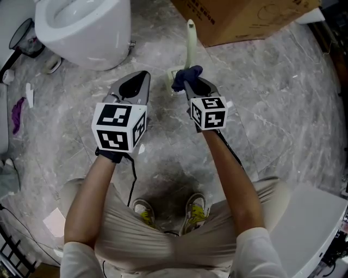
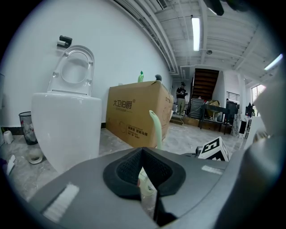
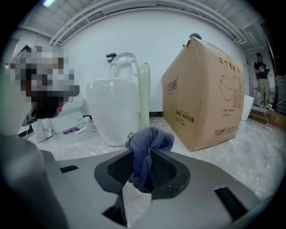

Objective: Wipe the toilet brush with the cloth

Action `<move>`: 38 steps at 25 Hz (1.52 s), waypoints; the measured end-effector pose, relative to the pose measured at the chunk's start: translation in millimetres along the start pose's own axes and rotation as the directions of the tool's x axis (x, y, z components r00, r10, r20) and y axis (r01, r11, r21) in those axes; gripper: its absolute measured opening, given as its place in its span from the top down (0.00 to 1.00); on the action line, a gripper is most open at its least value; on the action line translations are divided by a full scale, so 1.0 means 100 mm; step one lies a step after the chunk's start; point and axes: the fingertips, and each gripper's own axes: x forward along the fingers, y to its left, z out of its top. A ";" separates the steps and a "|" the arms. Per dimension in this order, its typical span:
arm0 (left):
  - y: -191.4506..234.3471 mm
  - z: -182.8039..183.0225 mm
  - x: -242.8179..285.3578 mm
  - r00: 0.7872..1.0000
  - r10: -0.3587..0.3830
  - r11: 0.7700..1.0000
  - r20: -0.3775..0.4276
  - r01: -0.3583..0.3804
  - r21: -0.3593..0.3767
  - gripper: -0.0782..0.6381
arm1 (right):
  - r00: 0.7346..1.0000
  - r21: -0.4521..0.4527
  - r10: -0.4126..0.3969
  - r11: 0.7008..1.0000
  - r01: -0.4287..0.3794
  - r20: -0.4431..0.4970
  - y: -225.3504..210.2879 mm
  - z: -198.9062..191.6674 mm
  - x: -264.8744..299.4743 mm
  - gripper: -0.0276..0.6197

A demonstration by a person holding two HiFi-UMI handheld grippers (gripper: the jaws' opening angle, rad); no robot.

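The toilet brush stands upright on the marble floor, its pale green handle (image 1: 190, 39) (image 2: 157, 129) (image 3: 144, 96) rising from a pale holder (image 1: 175, 76) (image 2: 145, 188). My right gripper (image 1: 188, 86) (image 3: 144, 157) is shut on a bunched blue cloth (image 1: 187, 73) (image 3: 149, 138), which sits right at the foot of the handle, just in front of it. My left gripper (image 1: 143, 76) (image 2: 142, 153) hovers a little to the left of the holder. Its jaws meet at the tips with nothing between them.
A white toilet (image 1: 87, 27) (image 2: 67, 125) (image 3: 114, 112) stands at the back left, with a dark waste bin (image 1: 24, 38) (image 2: 27, 127) beside it. A big cardboard box (image 1: 239, 16) (image 2: 136, 114) (image 3: 205, 98) stands behind the brush to the right. The person's shoes (image 1: 144, 212) are below.
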 end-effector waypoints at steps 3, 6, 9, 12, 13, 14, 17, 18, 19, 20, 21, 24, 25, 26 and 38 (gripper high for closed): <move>0.01 0.04 0.01 1.000 -0.001 1.000 0.006 0.001 -0.008 0.89 | 0.999 0.010 -0.010 1.000 0.010 0.033 -0.03 0.16 -0.07 0.79; 0.01 0.06 0.01 1.000 -0.001 1.000 0.010 0.001 -0.013 0.89 | 0.998 0.028 -0.019 0.999 0.017 0.064 -0.04 0.28 -0.17 0.79; 0.02 0.08 0.01 1.000 -0.001 1.000 0.018 0.001 -0.019 0.89 | 0.996 0.026 -0.024 0.999 0.022 0.084 -0.03 0.38 -0.24 0.79; 0.01 0.10 0.02 1.000 -0.005 1.000 0.023 0.005 -0.020 0.89 | 0.994 0.021 -0.021 1.000 0.019 0.105 -0.01 0.50 -0.28 0.79; 0.01 0.12 0.03 1.000 -0.007 1.000 0.026 0.008 -0.019 0.89 | 0.993 0.021 -0.019 1.000 0.017 0.115 0.00 0.55 -0.30 0.79; 0.01 0.14 0.03 1.000 -0.009 1.000 0.029 0.009 -0.019 0.89 | 0.992 0.024 -0.018 1.000 0.015 0.125 0.00 0.61 -0.32 0.79; 0.02 0.17 0.02 0.999 -0.009 1.000 0.035 0.010 -0.022 0.89 | 0.987 0.036 -0.014 0.999 0.008 0.162 -0.01 0.81 -0.38 0.79; 0.02 0.17 0.01 0.999 -0.009 1.000 0.037 0.010 -0.024 0.89 | 0.984 0.037 -0.014 0.999 0.007 0.176 -0.01 0.87 -0.41 0.79; 0.02 0.18 0.00 0.999 -0.010 1.000 0.039 0.011 -0.025 0.89 | 0.982 0.038 -0.014 0.999 0.007 0.189 -0.02 0.94 -0.43 0.79; 0.02 0.19 0.00 0.999 -0.011 1.000 0.041 0.012 -0.025 0.89 | 0.979 0.038 -0.016 0.999 0.009 0.202 -0.03 1.00 -0.45 0.79; 0.02 0.20 -0.01 0.999 -0.012 1.000 0.044 0.013 -0.023 0.89 | 0.976 0.041 -0.019 0.999 0.010 0.215 -0.05 1.06 -0.46 0.79; 0.02 0.22 -0.02 0.999 -0.014 1.000 0.049 0.015 -0.019 0.89 | 0.968 0.051 -0.027 0.999 0.014 0.249 -0.10 1.22 -0.52 0.79; 0.03 0.22 -0.02 0.999 -0.013 1.000 0.049 0.014 -0.020 0.89 | 0.966 0.054 -0.028 0.998 0.015 0.258 -0.11 1.27 -0.54 0.79; 0.03 0.21 -0.02 0.999 -0.013 1.000 0.048 0.014 -0.022 0.89 | 0.963 0.056 -0.029 0.998 0.015 0.267 -0.12 1.32 -0.56 0.79; 0.06 0.24 -0.01 0.998 -0.021 1.000 0.063 0.022 -0.018 0.89 | 0.956 -0.058 0.006 0.998 0.011 0.293 -0.34 1.96 -0.76 0.79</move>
